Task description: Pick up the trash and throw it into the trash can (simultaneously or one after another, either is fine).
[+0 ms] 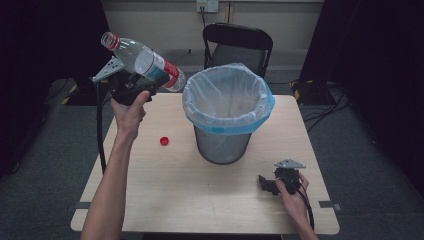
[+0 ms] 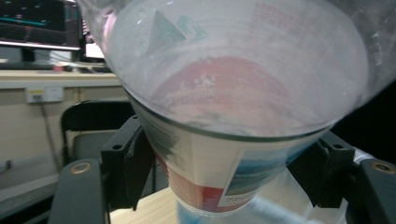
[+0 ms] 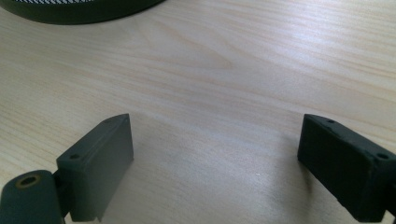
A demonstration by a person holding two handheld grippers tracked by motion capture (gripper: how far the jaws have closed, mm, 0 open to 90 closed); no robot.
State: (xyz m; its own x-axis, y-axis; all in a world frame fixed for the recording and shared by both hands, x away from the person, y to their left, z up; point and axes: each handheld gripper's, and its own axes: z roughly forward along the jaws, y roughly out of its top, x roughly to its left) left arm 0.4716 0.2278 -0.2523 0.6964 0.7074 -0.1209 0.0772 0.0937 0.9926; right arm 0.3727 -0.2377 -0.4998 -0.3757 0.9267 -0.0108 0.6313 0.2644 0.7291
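Left gripper (image 1: 137,80) clamped on plastic bottle (image 1: 145,61), raised beside lined bin (image 1: 227,100); right gripper (image 1: 272,184) spread apart, low over table (image 1: 165,190); red cap (image 1: 164,141) on table

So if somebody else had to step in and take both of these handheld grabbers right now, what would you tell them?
Left gripper: shut on the clear plastic bottle with the red-and-blue label, held tilted in the air to the left of the bin, neck pointing up and away, no cap on it.
Right gripper: open, holding nothing, low over the pale wooden table near its right front corner.
Small red bottle cap: lying on the table, left of the metal mesh bin lined with a pale blue bag.
Done: bottle uncapped and lifted.
Left, probably: drop the bottle into the bin, perhaps the cap too.
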